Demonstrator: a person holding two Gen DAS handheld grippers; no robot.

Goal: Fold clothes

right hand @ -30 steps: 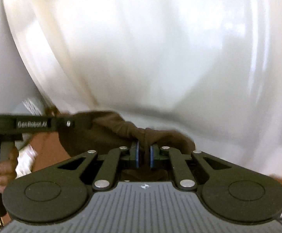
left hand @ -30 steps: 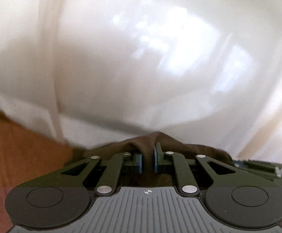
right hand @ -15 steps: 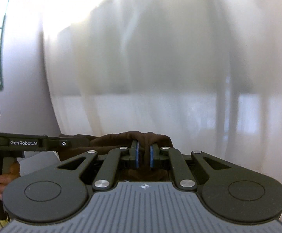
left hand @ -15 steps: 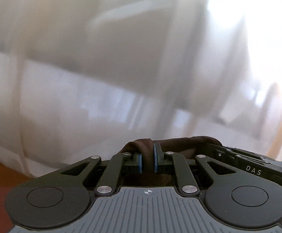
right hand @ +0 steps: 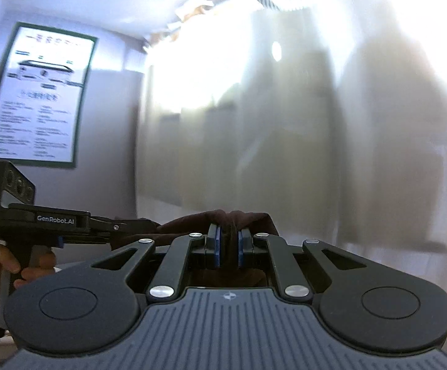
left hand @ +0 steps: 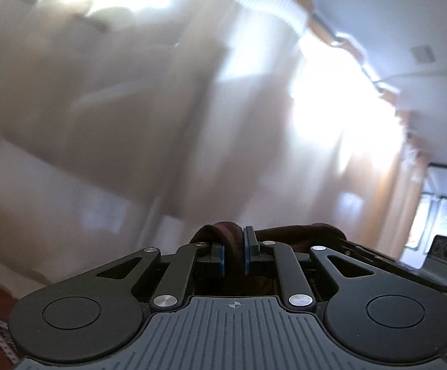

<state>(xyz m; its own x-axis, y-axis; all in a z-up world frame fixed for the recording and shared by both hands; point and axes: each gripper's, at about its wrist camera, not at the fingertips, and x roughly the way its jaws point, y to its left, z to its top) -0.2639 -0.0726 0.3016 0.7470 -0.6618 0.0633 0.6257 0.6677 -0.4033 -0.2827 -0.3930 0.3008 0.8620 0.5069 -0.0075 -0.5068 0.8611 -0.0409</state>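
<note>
the left gripper (left hand: 233, 254) was clamped on a fold of the dark brown garment (left hand: 220, 231), with the cloth pinched between its blue pads (left hand: 221, 260) and bulging just above and beyond the fingertips. the right gripper (right hand: 227, 251) was likewise closed on the same garment (right hand: 242, 217), the fabric gathered between its blue pads (right hand: 216, 251) and rising just past them. from the right wrist view the cloth ran leftward from the pinch point toward the left gripper (right hand: 121, 226), which lay level and close beside, gripped at its handle by the person's left hand (right hand: 20, 265). from the left wrist view the cloth ran rightward from the pinch point toward the right gripper (left hand: 377, 257), whose body entered from the right edge. how far the garment hung below either tool could not be told. behind both tools hung a pale sheer curtain (left hand: 131, 123), blurred and backlit. a framed printed sheet (right hand: 40, 95) was on the wall at the left of the right wrist view
</note>
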